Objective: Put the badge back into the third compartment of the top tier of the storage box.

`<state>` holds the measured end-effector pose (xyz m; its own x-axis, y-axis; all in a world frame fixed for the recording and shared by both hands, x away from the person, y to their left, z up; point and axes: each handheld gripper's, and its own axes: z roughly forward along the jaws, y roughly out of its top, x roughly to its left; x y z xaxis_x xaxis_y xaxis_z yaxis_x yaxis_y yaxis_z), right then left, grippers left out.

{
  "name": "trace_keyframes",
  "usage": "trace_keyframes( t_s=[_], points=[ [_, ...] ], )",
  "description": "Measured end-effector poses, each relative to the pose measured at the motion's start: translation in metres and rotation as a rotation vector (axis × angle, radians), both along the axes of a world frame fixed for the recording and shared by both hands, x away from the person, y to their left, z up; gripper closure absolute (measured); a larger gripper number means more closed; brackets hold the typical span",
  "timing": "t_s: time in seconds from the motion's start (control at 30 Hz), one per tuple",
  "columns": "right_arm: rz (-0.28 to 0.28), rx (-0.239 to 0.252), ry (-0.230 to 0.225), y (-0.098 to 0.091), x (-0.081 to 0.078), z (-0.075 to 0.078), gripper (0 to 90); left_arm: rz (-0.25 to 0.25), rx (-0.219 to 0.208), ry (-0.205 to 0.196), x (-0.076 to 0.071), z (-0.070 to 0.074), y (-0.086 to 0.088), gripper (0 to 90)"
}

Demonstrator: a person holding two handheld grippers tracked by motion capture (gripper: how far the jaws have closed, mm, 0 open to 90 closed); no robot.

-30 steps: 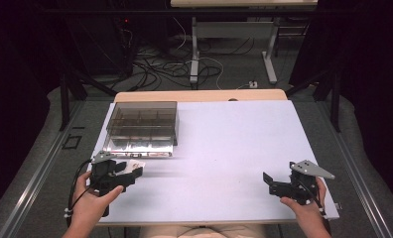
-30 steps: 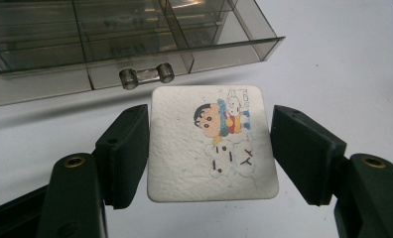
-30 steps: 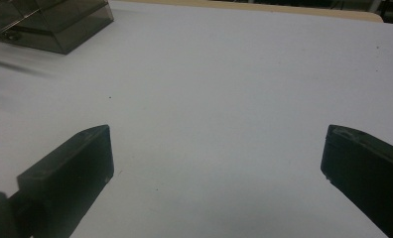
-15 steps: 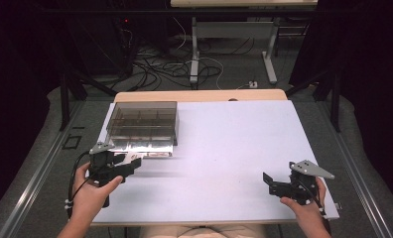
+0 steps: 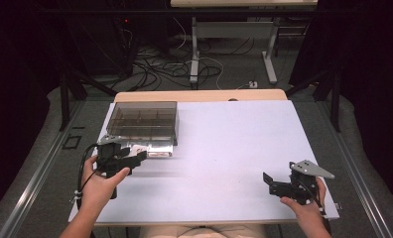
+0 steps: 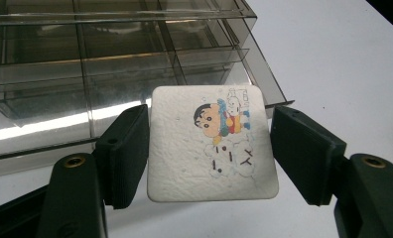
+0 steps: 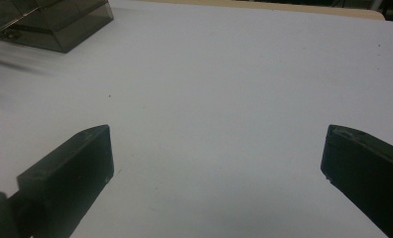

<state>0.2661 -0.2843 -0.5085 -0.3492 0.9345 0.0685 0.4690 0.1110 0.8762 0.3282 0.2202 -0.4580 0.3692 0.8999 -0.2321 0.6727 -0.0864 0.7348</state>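
white and thin, the cartoon-printed coaster [image 6: 213,144] lies flat between the left gripper [image 6: 209,148]'s parted jaws, just before the smoky compartment box [image 5: 142,121] — closing could skid it flat instead of lifting — while the right gripper [image 5: 279,188] gapes empty.

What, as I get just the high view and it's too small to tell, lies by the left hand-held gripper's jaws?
Observer: A white square card with a cartoon print lies between the jaws of the left hand-held gripper.
Operator: Is it gripped?
Observer: No. The jaws are open: one pad is close against the card's edge, and the other stands apart from it.
Operator: And the box, anything inside?
Observer: The left gripper view looks into the box just beyond the card, and the compartments it shows look empty.
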Motion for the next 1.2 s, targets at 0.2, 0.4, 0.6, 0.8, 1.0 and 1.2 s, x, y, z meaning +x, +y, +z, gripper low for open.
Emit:
trace_keyframes(
  t_s=[0.2,0.4,0.6,0.8,1.0,1.2],
  points=[
    [-0.002,0.001,-0.002,0.000,0.000,-0.001,0.0,0.016,-0.019,0.003,0.006,-0.001,-0.005,33.1],
    [0.001,0.003,-0.006,0.000,0.001,-0.001,0.0,0.018,-0.028,0.012,0.013,0.000,-0.008,33.1],
    [0.002,0.000,0.002,-0.001,0.000,0.000,0.0,0.032,-0.040,0.023,0.021,0.000,-0.015,33.1],
    [0.002,0.000,0.002,-0.001,0.000,0.000,0.0,0.025,-0.060,0.034,0.030,0.000,-0.021,33.1],
    [0.003,0.005,-0.004,-0.001,0.001,-0.001,0.0,0.036,-0.079,0.051,0.037,-0.004,-0.027,33.1],
    [0.005,0.002,0.002,-0.002,0.001,-0.001,0.0,0.042,-0.091,0.074,0.042,-0.007,-0.029,33.1]
  ],
)
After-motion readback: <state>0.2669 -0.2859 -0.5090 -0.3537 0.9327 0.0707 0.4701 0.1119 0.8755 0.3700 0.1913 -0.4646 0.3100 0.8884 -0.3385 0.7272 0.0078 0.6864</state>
